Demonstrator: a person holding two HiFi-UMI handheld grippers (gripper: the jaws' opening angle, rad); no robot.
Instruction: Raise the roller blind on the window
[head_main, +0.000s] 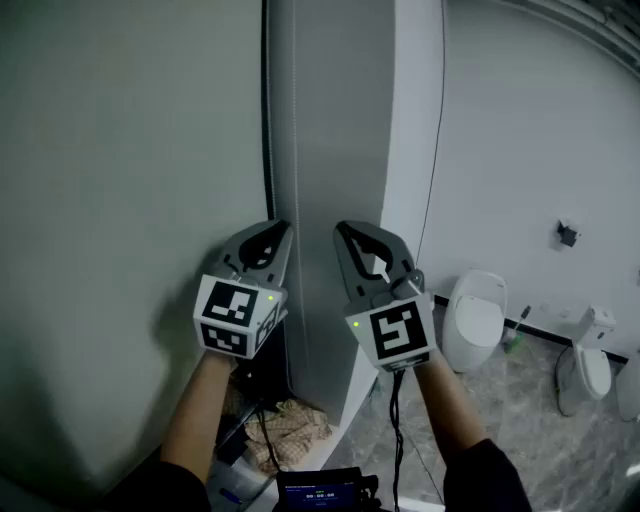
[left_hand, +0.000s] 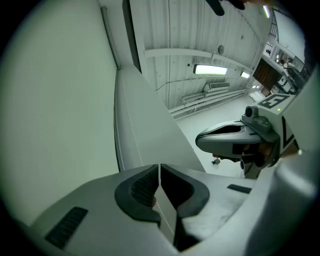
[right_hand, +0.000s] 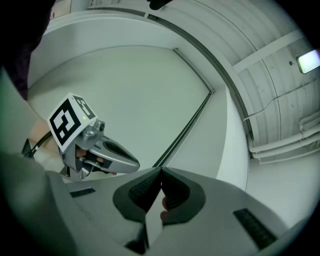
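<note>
One small screen (head_main: 322, 492) glows nearest, its digits too small to read. Above it, the left gripper (head_main: 279, 230) pinches the bead chain (head_main: 295, 120). The right gripper (head_main: 347, 230) has its jaws pressed together, with nothing discernible between them. The blind (head_main: 130, 180) hangs lowered, left of the chain.

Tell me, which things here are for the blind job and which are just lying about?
For the job: blind; chain; left gripper, shut on the chain; right gripper, shut.
Lying about: toilets; cloth.
</note>
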